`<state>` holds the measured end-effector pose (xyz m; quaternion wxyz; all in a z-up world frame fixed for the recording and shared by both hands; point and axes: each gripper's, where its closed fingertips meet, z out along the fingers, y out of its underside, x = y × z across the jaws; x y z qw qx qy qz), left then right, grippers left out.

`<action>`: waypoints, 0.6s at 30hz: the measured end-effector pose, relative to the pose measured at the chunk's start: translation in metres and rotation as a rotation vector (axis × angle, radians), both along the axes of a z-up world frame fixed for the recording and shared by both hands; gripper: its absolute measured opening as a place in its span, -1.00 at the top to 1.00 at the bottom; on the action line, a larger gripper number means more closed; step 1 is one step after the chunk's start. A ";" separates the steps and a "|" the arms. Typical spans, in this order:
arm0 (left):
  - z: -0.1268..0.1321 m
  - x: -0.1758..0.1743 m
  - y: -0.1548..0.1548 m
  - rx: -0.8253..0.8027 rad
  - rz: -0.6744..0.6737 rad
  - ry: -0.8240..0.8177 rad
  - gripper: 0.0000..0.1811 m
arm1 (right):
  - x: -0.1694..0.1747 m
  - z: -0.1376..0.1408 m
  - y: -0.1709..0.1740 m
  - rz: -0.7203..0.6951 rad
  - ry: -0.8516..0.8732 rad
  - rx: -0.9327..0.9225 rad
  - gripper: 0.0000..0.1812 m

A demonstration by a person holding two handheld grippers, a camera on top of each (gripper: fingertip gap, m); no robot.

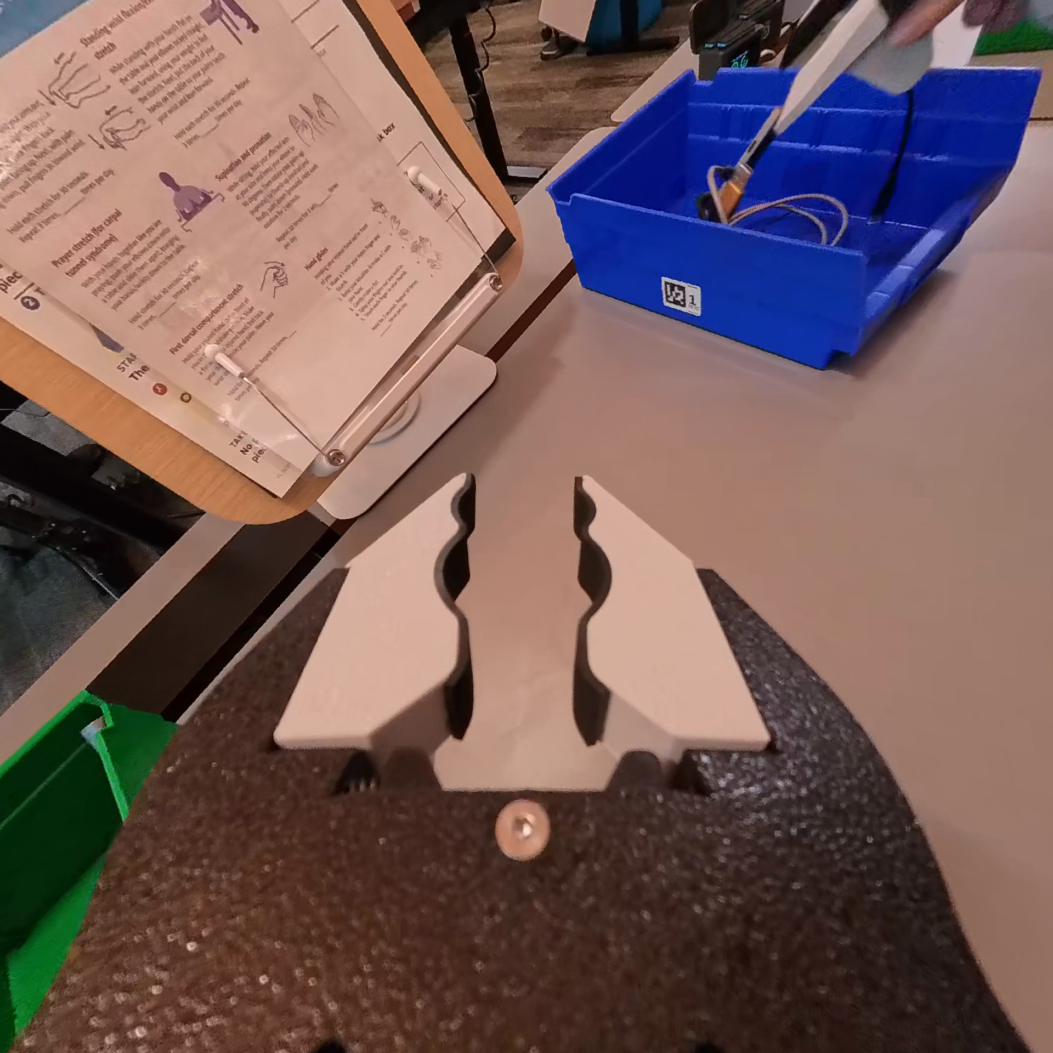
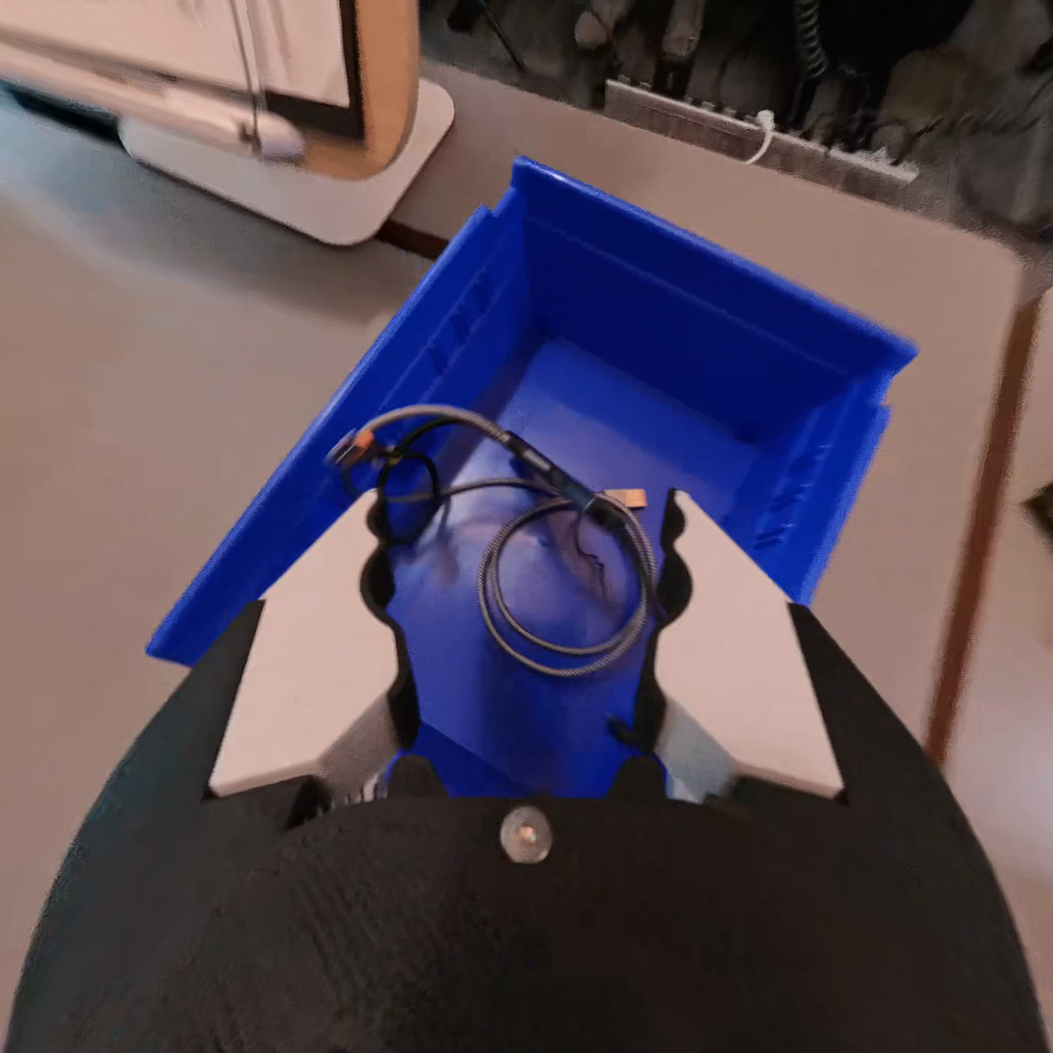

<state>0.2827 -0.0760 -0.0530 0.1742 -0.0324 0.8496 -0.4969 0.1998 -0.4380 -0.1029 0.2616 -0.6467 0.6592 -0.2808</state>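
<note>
While the left gripper (image 1: 523, 496) faces table, only the right gripper (image 2: 524, 507) sees cables (image 2: 564, 587).

We see bare tabletop (image 1: 712, 484) between the document stand (image 1: 399, 393) and the blue bin (image 1: 741, 285), whose walls hem the coiled cable (image 2: 564, 587).

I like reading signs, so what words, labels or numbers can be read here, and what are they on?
Printed sheet on the wooden stand: dense writing with drawings; I don't quote it.
White sticker on the blue bin: a square code and a digit; not quoted.
Right wrist view: blurred, no writing shows.
</note>
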 end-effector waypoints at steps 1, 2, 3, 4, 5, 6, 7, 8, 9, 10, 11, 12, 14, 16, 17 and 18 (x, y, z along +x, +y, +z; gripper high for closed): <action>-0.001 0.001 0.000 0.002 0.002 0.002 0.65 | -0.004 0.009 0.001 0.014 0.017 -0.085 -0.06; -0.002 0.002 0.000 0.004 0.004 0.004 0.65 | -0.006 0.021 0.002 0.011 0.011 -0.171 -0.08; -0.003 0.003 -0.001 0.007 0.008 0.005 0.65 | -0.008 0.035 0.006 0.005 -0.015 -0.242 -0.10; -0.005 0.003 -0.001 0.011 0.011 0.006 0.65 | -0.007 0.050 0.014 0.000 -0.064 -0.288 -0.12; -0.006 0.004 -0.001 0.014 0.013 0.007 0.65 | -0.005 0.064 0.030 0.016 -0.135 -0.307 -0.14; -0.006 0.005 -0.001 0.017 0.016 0.006 0.65 | -0.001 0.077 0.053 0.059 -0.229 -0.296 -0.18; -0.007 0.006 -0.002 0.017 0.021 0.005 0.65 | 0.004 0.085 0.083 0.120 -0.329 -0.259 -0.15; -0.007 0.006 -0.002 0.015 0.026 0.003 0.65 | 0.007 0.086 0.117 0.208 -0.405 -0.208 -0.10; -0.006 0.007 -0.002 0.011 0.031 0.001 0.65 | 0.009 0.082 0.149 0.286 -0.470 -0.161 -0.09; -0.004 0.007 -0.001 0.004 0.036 -0.001 0.65 | 0.011 0.075 0.177 0.343 -0.533 -0.129 -0.09; -0.003 0.007 0.000 -0.004 0.043 -0.002 0.64 | 0.013 0.065 0.203 0.400 -0.584 -0.106 -0.08; -0.001 0.008 0.003 -0.013 0.051 0.000 0.64 | 0.015 0.052 0.226 0.457 -0.622 -0.086 -0.07; 0.001 0.009 0.016 -0.014 0.068 0.010 0.62 | 0.020 0.024 0.257 0.546 -0.658 -0.083 -0.06; 0.007 0.019 0.044 -0.002 0.119 -0.018 0.62 | 0.027 0.000 0.265 0.561 -0.661 -0.123 -0.02; 0.010 0.030 0.063 0.014 0.158 -0.054 0.63 | 0.029 -0.006 0.267 0.566 -0.669 -0.140 -0.02; 0.013 0.046 0.085 0.047 0.205 -0.090 0.64 | 0.027 -0.009 0.271 0.589 -0.676 -0.151 -0.01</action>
